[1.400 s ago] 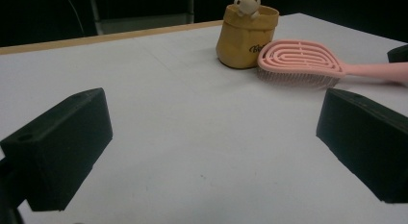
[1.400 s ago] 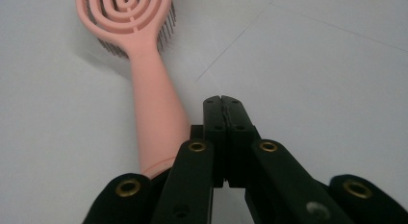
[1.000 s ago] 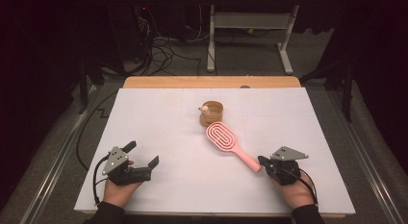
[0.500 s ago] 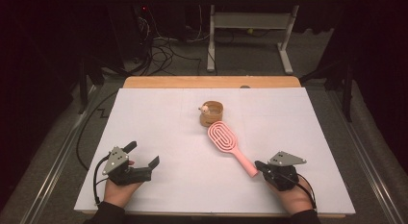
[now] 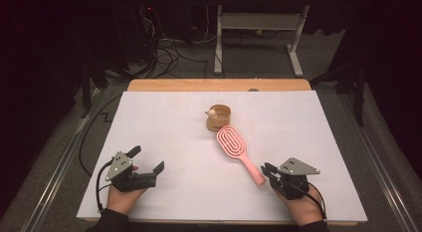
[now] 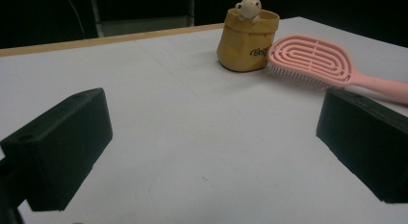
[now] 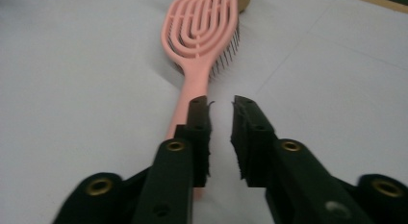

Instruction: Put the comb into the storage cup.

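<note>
— Well, nearest first: the right gripper (image 7: 221, 105) sits low at the near right of the white table (image 5: 164, 117), its jaws parted by a narrow gap that has just been opening; nothing lies between them, and the handle of the pink hairbrush (image 7: 201, 27) runs just beside and under the left-hand jaw in the right gripper view.

— So no hold on it yet?

— None that I can see; the pads press on nothing. In the high view the brush's (image 5: 241, 155) handle end lies just short of that gripper (image 5: 267, 168); the head points away toward the tan cup (image 5: 219, 117), which it almost touches.

— And the left gripper (image 5: 147, 161)?

— Jaws wide apart, empty, resting at the near left, well apart from the brush.

— How would the brush handle?

— Light, I'd judge, and stiff in the handle; smooth plastic, so somewhat slippery under flat pads. The head is slotted and sits on its bristles, which would give a springy, unsure seat; it's too broad for that narrow gap anyway.

— Where to take it, then?

— Across the slim handle, near the end; gripping so far out, the head may droop or swing; a firm squeeze should do no harm.

— And farthest?

— The cup, with a small figure on its rim; likely light, easily nudged over by the brush head.
</note>
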{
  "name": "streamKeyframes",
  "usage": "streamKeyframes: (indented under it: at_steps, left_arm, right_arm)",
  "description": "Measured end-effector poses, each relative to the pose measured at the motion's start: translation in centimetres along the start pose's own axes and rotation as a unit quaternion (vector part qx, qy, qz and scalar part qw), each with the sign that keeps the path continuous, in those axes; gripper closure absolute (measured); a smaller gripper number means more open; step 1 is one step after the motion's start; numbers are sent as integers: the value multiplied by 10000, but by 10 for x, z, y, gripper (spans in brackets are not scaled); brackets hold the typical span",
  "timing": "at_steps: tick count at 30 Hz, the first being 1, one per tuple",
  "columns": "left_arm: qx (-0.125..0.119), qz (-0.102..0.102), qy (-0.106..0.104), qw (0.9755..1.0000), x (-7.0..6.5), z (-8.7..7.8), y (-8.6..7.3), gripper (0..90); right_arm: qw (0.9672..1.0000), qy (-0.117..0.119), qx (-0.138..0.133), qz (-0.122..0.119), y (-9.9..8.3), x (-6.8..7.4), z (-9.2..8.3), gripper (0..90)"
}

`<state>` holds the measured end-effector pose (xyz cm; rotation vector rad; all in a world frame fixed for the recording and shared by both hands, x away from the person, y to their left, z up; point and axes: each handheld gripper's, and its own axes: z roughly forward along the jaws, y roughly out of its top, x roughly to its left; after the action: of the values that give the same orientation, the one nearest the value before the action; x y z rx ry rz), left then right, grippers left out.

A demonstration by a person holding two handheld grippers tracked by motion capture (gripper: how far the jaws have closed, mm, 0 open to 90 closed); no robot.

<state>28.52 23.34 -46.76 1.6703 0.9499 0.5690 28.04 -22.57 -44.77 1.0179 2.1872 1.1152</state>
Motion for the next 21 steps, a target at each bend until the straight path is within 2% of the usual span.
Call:
streamKeyframes:
  at_steps: [1, 2, 3, 5, 7, 8, 9, 14, 15, 21]
  left_arm:
    - [0, 0, 0, 10000, 0, 0, 0, 0]
    - [1, 10, -3, 10000, 0, 0, 0, 0]
    - [14, 30, -6, 10000, -1, 0, 0, 0]
    - [13, 32, -8, 10000, -1, 0, 0, 0]
    - [14, 32, -9, 10000, -1, 0, 0, 0]
    - [17, 29, -16, 10000, -1, 0, 0, 0]
    - [21, 35, -14, 10000, -1, 0, 0, 0]
    - [6, 32, -8, 10000, 0, 0, 0, 0]
    - [8, 20, -3, 10000, 0, 0, 0, 0]
    - [2, 28, -4, 10000, 0, 0, 0, 0]
  right_arm:
    - [10000, 0, 0, 0, 0, 0, 0, 744]
    - [10000, 4, -23, 3, 2, 3, 0, 694]
    - [10000, -18, -31, -8, 4, 10, 3, 592]
    - [10000, -37, 2, -38, 6, 17, 9, 498]
    - [10000, 10, 47, -62, 7, 20, 12, 479]
    - [9996, -10, 202, -186, 7, 25, 20, 434]
    - [9994, -63, 282, -212, 6, 27, 24, 415]
    - [9980, -248, 518, -247, 4, 27, 33, 449]
    - [9976, -255, 601, -246, 3, 26, 36, 506]
    - [9969, -259, 719, -194, 0, 25, 38, 620]
